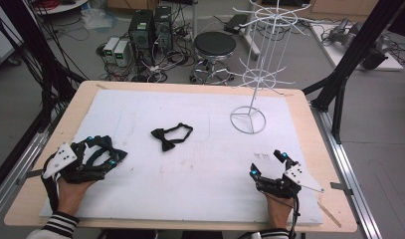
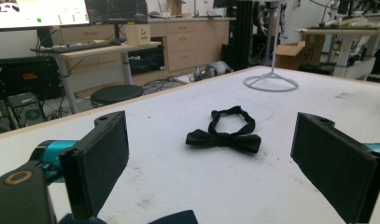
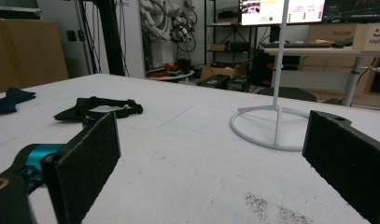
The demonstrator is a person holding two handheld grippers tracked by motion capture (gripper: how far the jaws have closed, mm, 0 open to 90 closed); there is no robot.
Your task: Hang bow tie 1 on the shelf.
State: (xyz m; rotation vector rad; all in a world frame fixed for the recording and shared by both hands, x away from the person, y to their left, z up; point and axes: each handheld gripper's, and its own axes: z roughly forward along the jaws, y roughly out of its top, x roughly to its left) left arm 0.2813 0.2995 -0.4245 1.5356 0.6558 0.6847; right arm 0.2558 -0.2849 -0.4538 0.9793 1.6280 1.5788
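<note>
A black bow tie (image 1: 171,138) with its strap looped behind lies on the white mat (image 1: 190,179), left of centre. My left gripper (image 1: 101,151) rests at the mat's left edge, open, its jaws pointing at the bow tie (image 2: 223,138) from a short way off. A dark blue cloth piece (image 1: 120,154), maybe a second bow tie, lies by the left gripper (image 2: 211,158), peeking in low as the blue cloth (image 2: 173,218). My right gripper (image 1: 267,163) is open at the front right with nothing between its jaws. The right gripper (image 3: 211,154) faces the black bow tie (image 3: 101,108).
A white wire display rack (image 1: 254,64) with several hooks stands at the back right on a ring base (image 1: 248,120), the ring base (image 3: 271,126) close ahead of the right gripper. Black frame posts flank the table. A stool (image 1: 215,47) and computers sit beyond the far edge.
</note>
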